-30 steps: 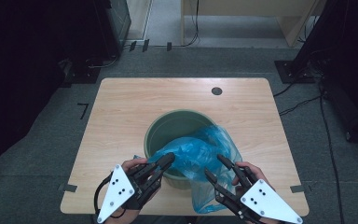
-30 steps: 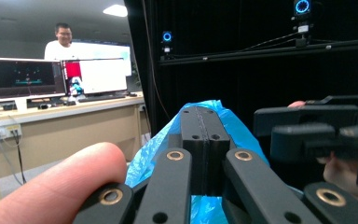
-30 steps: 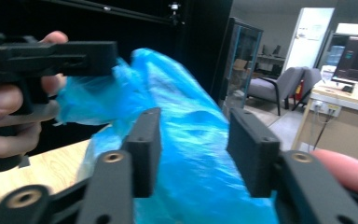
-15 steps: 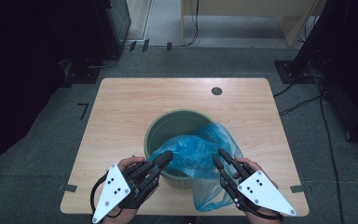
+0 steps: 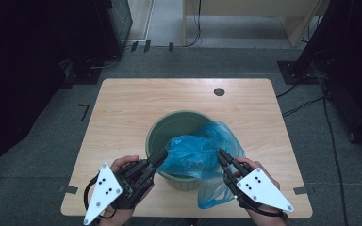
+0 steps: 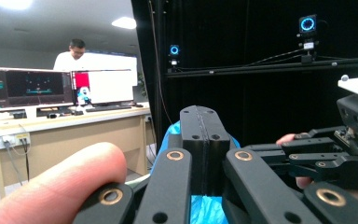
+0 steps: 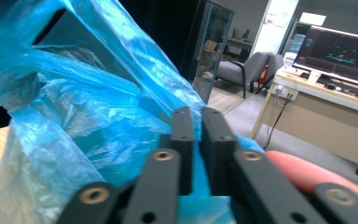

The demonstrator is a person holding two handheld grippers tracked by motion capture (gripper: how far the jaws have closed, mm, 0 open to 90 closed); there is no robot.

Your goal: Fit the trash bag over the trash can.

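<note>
On the wooden table (image 5: 122,108) a green bin (image 5: 169,127) is standing near the front edge, and a blue plastic bag (image 5: 193,153) is lying partly inside it and partly hanging over its right and front rim, down onto the table. The left gripper (image 5: 161,155) is reaching in from the lower left; its jaws are pressed together on the left edge of the bag, just at the bin's rim. In the left gripper view the two jaws are meeting with blue plastic showing behind and under them. The right gripper (image 5: 222,155) is coming from the lower right, and its jaws have just been closing; they are now pinching a fold of the bag between them.
</note>
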